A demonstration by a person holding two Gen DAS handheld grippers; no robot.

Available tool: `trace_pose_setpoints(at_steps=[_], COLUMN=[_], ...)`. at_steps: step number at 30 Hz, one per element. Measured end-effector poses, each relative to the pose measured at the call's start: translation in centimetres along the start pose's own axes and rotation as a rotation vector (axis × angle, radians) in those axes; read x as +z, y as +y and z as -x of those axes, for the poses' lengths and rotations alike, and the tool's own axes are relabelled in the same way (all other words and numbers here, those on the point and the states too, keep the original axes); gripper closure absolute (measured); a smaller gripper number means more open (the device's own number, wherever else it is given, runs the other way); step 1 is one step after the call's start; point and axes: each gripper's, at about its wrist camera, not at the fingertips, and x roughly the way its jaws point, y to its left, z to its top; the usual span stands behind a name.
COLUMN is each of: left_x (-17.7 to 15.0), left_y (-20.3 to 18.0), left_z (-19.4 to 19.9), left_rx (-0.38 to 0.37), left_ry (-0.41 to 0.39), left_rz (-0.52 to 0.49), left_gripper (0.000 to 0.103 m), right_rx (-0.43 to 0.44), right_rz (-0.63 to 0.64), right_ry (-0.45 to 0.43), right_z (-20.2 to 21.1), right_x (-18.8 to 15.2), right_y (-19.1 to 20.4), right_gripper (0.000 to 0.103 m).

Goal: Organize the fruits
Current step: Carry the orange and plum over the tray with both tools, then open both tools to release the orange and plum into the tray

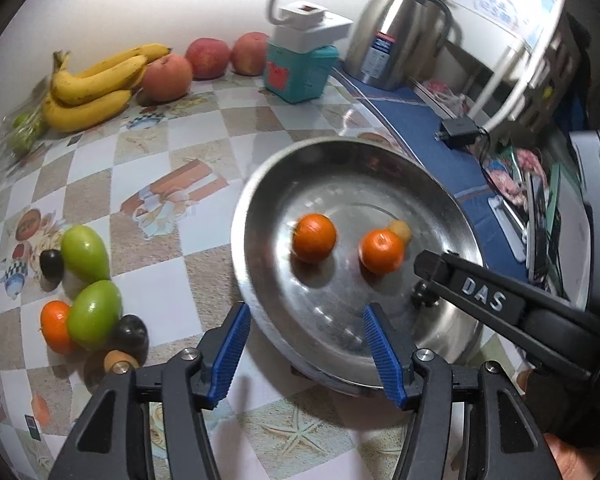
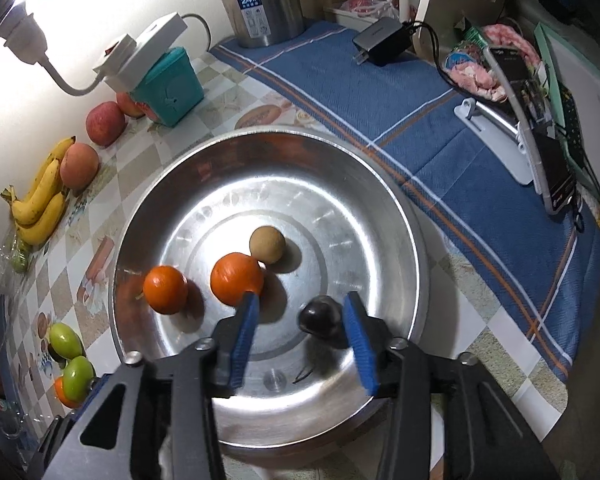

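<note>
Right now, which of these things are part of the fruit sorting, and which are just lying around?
Part of the job: metal bowl, oranges, dark plum, green mangoes, bananas, apples.

Just lying about: steel flask, teal box, charger, blue cloth.

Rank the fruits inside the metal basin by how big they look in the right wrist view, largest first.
1. Two oranges, middle one and left one: look alike, so no ranking between them.
2. Dark plum and tan round fruit: too close to call; the plum lies nearer the camera.
</note>
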Motion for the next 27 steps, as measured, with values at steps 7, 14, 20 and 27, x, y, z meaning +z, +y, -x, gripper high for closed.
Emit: trace_pose_setpoints(at_steps=[7,14,20,27], left_x=[0.7,0.6,0.0,-0.7], left_y=[2.7,6.1,8.4,9.9], left_z=[1.4,3.1,3.9,3.4], left_rx=[0.102,0.251,0.289,0.305], left_ry=[-0.014,0.0,0.015,0.065], left_rz=[0.103,0.211,0.289,0.373], left_gripper=[0.035,0.032,0.031,0.008], right_rx=[-0.004,0.012,0.024,0.029], right_rz=[0.03,0.087,0.135,0.167], right_ry=[-0.01,-0.021,-0.028,-0.016], right_z=[0.3,0.9,1.3,1.1], right_x=[0.0,-0.3,-0.6,-1.1], right_y=[0.7,2.3,3.6,4.2], right_gripper=[0.041,0.037,0.032,0.025])
